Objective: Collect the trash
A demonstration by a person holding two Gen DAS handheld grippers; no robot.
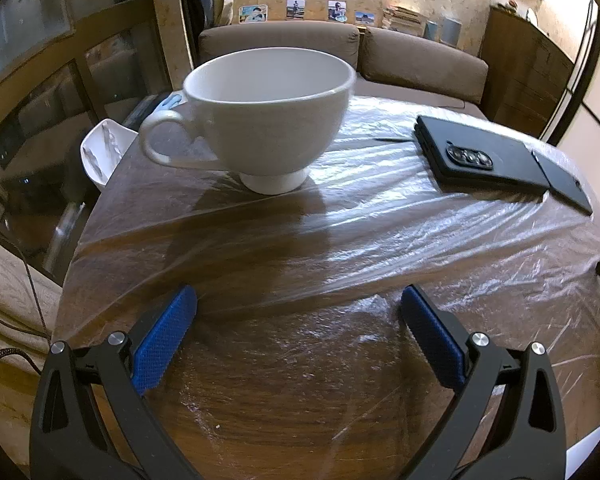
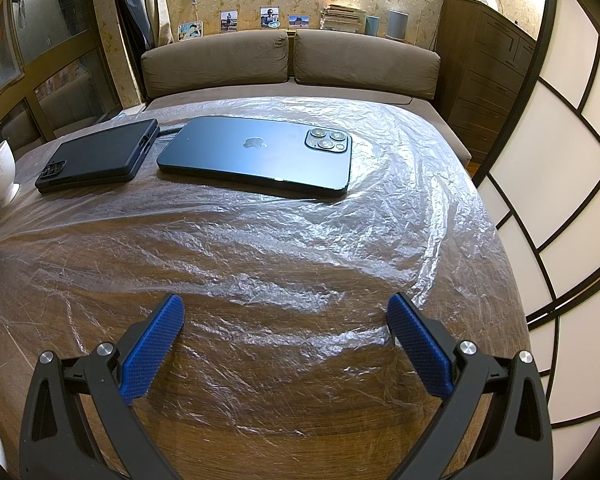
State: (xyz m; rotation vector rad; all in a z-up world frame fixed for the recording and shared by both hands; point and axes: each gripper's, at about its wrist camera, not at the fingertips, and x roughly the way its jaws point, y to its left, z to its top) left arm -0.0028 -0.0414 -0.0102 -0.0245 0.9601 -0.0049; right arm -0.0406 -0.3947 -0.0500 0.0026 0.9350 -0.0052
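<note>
Spread over the wooden worktop (image 2: 300,432), crinkled plastic film (image 2: 280,240): light, limp, slippery, pinned under white cup (image 1: 268,116) and two phones (image 2: 260,156). Best pinched at a raised wrinkle. Left claw (image 1: 298,300) and right claw (image 2: 286,306) both agape, empty.

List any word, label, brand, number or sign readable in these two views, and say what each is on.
No readable words or numbers in either view.
Blue phone: an apple-shaped logo on its back, no lettering.
Black cased phone: no marking legible.
White cup: plain.
Photos along the ledge behind the sofa: too small to read.
Stacked books: spines too blurred.
</note>
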